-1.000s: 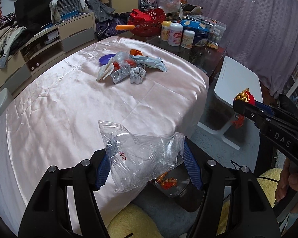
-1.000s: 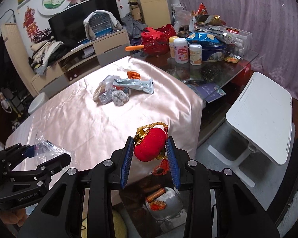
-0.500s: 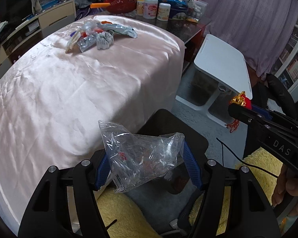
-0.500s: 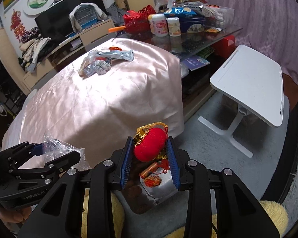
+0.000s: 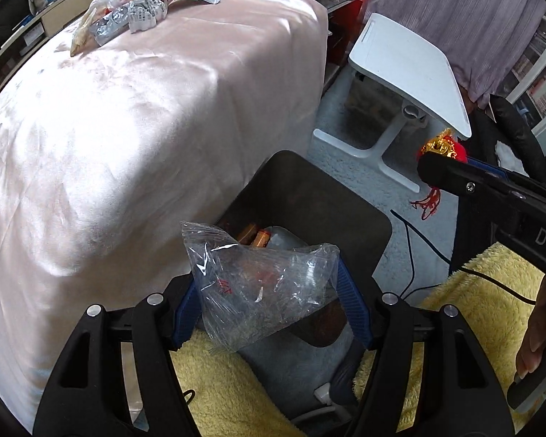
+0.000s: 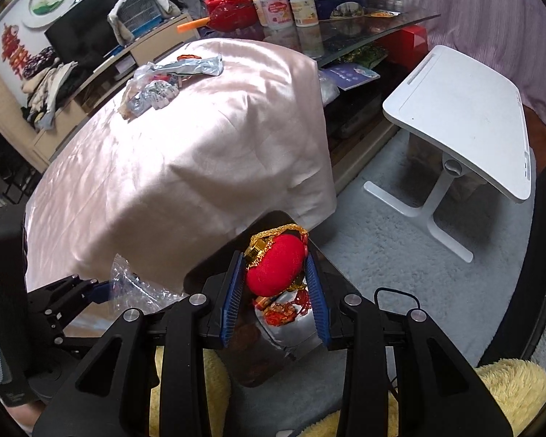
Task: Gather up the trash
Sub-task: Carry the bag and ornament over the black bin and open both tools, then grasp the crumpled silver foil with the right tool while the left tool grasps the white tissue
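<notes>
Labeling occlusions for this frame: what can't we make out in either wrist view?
- Bin contents: left wrist view, mostly hidden by the plastic bag in the left hand-held gripper, whose jaws are opening.
- Bin floor: right wrist view, hidden by the red ornament in the right hand-held gripper.
- Trash pile on the table: too small to identify pieces.
- Print on the bag: unreadable.

- The clear plastic bag (image 5: 262, 284) sits right over the dark bin (image 5: 345, 211), so most of what's inside is hidden.
- The red ornament (image 6: 276, 266) blocks the bin's contents from the right wrist view too.
- The trash pile (image 5: 127, 14) on the surface is too crumpled to tell pieces apart.
- The person's hand (image 5: 540, 331) is cut off at the edge.
</notes>
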Motion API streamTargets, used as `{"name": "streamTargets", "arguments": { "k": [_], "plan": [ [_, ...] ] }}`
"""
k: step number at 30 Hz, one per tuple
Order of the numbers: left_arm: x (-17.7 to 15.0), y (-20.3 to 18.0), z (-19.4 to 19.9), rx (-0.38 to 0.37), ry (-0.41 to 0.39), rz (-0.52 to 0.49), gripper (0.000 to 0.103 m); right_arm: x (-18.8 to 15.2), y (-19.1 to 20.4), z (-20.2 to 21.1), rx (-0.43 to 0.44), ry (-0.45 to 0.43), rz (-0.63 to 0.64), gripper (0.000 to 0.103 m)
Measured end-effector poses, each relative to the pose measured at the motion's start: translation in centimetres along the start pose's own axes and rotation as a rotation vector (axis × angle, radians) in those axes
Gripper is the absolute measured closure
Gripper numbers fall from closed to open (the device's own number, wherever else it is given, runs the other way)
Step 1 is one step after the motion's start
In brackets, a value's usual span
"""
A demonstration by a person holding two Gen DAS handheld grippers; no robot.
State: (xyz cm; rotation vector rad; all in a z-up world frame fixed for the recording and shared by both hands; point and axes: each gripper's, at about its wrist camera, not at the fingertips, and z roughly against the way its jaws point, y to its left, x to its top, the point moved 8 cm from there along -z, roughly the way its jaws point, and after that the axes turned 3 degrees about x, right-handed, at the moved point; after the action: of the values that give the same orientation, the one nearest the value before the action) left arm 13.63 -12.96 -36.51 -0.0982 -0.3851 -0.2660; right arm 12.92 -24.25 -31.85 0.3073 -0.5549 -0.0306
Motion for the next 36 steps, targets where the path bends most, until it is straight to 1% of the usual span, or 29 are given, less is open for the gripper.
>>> {"name": "streamTargets", "arguments": {
  "k": [2, 4, 6, 8, 14, 21, 29, 32, 36],
  "plan": [
    [0.3, 0.2, -0.2, 0.007, 0.008, 0.000, 0.038, 0.2, 0.0, -0.3, 0.005, 0.007, -0.004, 0.067],
    [0.4, 0.5, -0.2, 0.019, 0.010, 0.004, 0.035, 0.4, 0.0, -0.5, -0.001, 0.010, -0.008, 0.067],
    [0.6, 0.9, -0.2, 0.033, 0.011, 0.012, 0.031, 0.6, -0.2, -0.6, -0.005, 0.011, -0.013, 0.057],
    [0.7, 1.3, 0.0, 0.047, 0.004, 0.016, 0.028, 0.9, -0.4, -0.5, -0.005, 0.006, -0.018, 0.055],
    [1.5, 2.2, 1.5, 0.074, -0.033, 0.022, 0.026, 1.6, -0.4, -0.2, -0.012, -0.003, -0.019, 0.054],
    [2.7, 3.3, 4.6, 0.114, -0.102, 0.025, 0.023, 2.6, 0.0, 1.0, -0.015, -0.038, -0.011, 0.053],
    [5.0, 5.4, 8.0, 0.148, -0.183, 0.053, 0.021, 6.1, 1.5, 3.0, -0.012, -0.118, 0.021, 0.053],
    [6.3, 7.2, 9.0, 0.156, -0.206, 0.080, 0.021, 7.9, 2.4, 3.0, -0.005, -0.137, 0.037, 0.053],
    [8.0, 10.7, 9.5, 0.170, -0.222, 0.138, 0.021, 10.9, 3.7, 2.3, 0.011, -0.153, 0.067, 0.053]
  ]
}}
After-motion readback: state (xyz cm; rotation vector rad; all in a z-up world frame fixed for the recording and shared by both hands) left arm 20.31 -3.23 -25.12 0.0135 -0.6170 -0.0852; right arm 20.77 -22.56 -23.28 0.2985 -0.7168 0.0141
